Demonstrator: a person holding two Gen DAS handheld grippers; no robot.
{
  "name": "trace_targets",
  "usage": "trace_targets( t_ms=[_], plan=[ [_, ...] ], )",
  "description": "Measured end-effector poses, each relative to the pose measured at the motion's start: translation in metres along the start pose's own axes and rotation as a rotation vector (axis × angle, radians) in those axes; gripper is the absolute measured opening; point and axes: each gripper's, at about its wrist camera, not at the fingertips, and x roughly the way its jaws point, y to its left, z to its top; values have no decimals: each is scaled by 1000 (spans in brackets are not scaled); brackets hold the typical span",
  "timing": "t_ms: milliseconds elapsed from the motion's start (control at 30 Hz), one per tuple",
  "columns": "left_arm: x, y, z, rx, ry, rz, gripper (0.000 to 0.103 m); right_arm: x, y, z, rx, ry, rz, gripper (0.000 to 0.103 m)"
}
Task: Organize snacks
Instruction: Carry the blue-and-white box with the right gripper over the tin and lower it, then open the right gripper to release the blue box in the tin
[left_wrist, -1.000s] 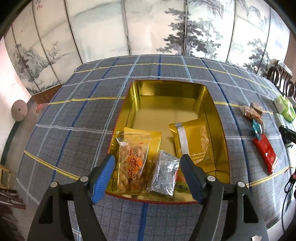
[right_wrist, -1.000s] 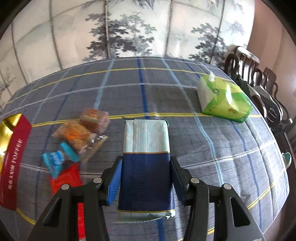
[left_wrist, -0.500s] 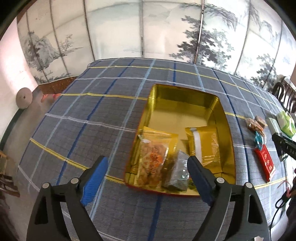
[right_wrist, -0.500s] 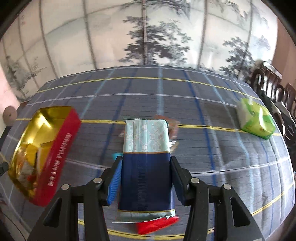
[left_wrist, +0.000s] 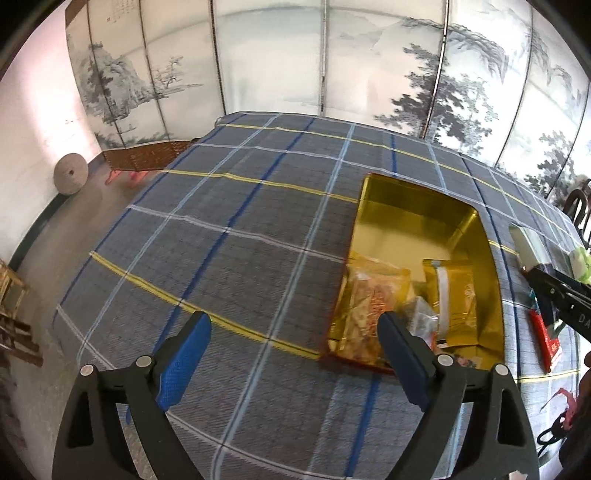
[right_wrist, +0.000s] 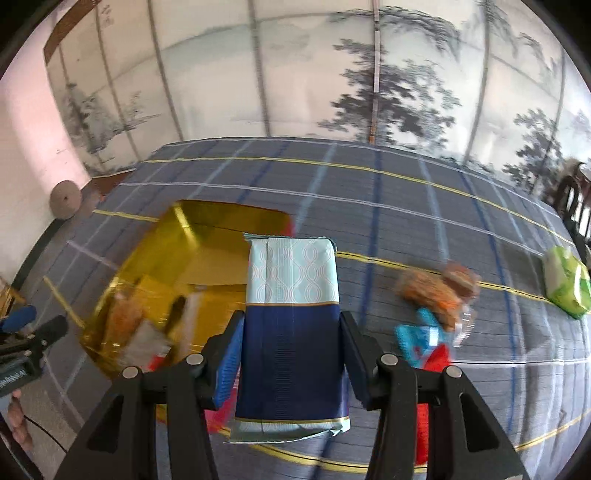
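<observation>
Clamping navy packet (right_wrist: 291, 354), right gripper (right_wrist: 291, 356) angled down beside gold tin (right_wrist: 184, 236)

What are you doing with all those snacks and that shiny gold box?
Tidying snacks into the gold tin. The right gripper is clamped on a blue and pale packet, held near the tin. The left gripper is open and empty over the checked tablecloth. A few packets are already inside.
</observation>
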Motion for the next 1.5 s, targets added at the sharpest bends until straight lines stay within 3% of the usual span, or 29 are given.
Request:
trace_targets(
  t_ms=[500, 1367, 1500],
  plan=[
    [0, 38, -6, -54, 11, 70, 89, 23, 74, -7, -115, 53, 57, 50],
    [0, 46, -9, -71, 26, 83, 89, 58, 87, -16, -142, 127, 34, 51],
    [-1, 44, -10, -68, 26, 84, 89, 57, 88, -16, -152, 127, 39, 56]
  ],
)
